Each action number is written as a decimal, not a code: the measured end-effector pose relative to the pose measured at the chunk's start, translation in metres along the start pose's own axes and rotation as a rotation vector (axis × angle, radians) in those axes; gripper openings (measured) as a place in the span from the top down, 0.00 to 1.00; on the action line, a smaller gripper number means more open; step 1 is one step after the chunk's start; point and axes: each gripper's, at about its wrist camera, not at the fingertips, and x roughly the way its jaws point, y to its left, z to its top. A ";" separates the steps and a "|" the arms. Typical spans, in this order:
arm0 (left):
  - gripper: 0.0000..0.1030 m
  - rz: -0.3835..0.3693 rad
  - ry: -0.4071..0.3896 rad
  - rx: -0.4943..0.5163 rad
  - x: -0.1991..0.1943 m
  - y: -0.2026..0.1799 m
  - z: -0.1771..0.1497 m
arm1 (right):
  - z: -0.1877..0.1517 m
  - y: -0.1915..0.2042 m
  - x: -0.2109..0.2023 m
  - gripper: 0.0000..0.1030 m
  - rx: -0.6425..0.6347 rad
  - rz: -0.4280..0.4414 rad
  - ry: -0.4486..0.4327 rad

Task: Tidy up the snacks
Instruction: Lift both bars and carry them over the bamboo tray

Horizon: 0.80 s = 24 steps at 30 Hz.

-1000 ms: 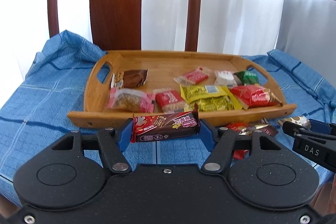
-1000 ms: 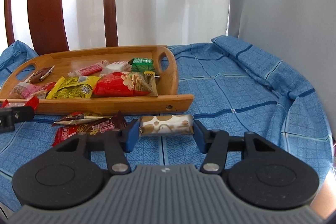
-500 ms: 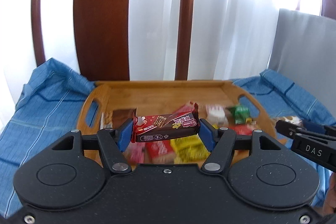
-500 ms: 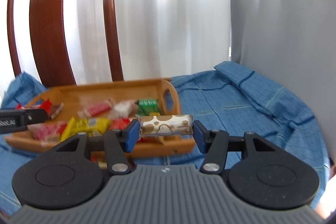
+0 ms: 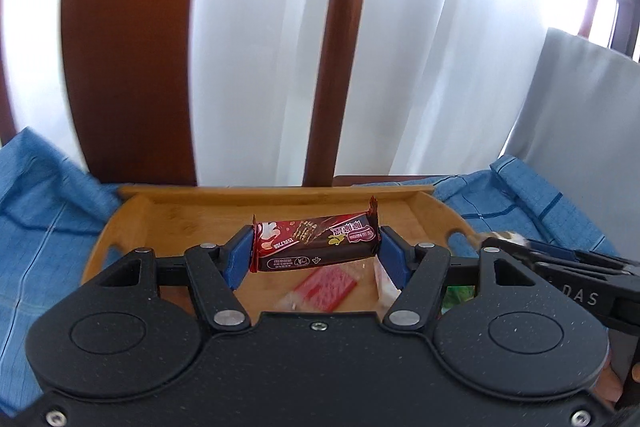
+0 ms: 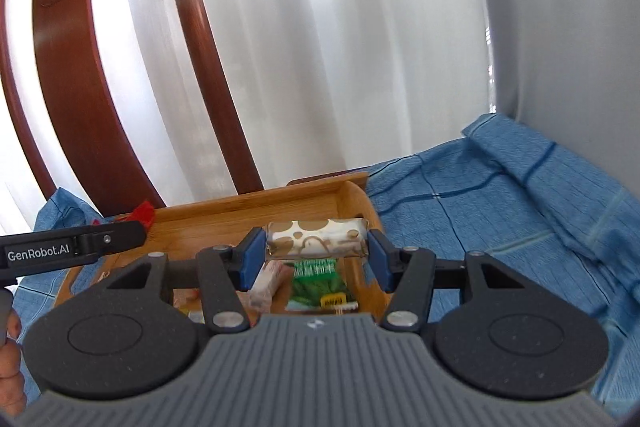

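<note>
The left hand-held gripper pinches a red-and-brown bar by its two ends between the blue pads. The bar's long axis runs crosswise, from pad to pad, with its right end tipped slightly higher; the printed face is turned toward the camera and the print reads upside down. It hangs in the air over the tray, clear of the wood. Below it, on the tray floor, lie a blurred red-and-white packet and a white packet just to its right, partly hidden by the right finger. A sliver of green shows farther right behind the gripper body. Blue cloth covers the tabletop on both sides of the tray.

The right hand-held gripper is clamped on a white bar with brown spots, again end to end, its long axis level and crosswise. It hovers over the tray's right end, near the curved handle side. Beneath it lie a green packet pointing away from the camera and a pale packet on the left, touching or nearly so. In this view the left gripper's finger reaches in from the left edge, a red wrapper tip at its end.

Behind the tray stand chair slats, a white curtain and a grey panel at the right.
</note>
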 end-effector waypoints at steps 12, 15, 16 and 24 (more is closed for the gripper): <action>0.38 0.023 0.128 -0.011 0.077 0.003 0.016 | 0.013 -0.002 0.076 0.43 0.006 0.045 0.155; 0.38 0.034 0.143 -0.017 0.086 0.005 0.012 | 0.014 -0.001 0.084 0.43 -0.017 0.031 0.164; 0.38 0.038 0.145 -0.014 0.089 0.005 0.012 | 0.014 0.000 0.086 0.43 -0.021 0.031 0.170; 0.38 0.051 0.170 -0.007 0.102 0.008 0.006 | 0.013 -0.001 0.098 0.42 -0.033 0.027 0.194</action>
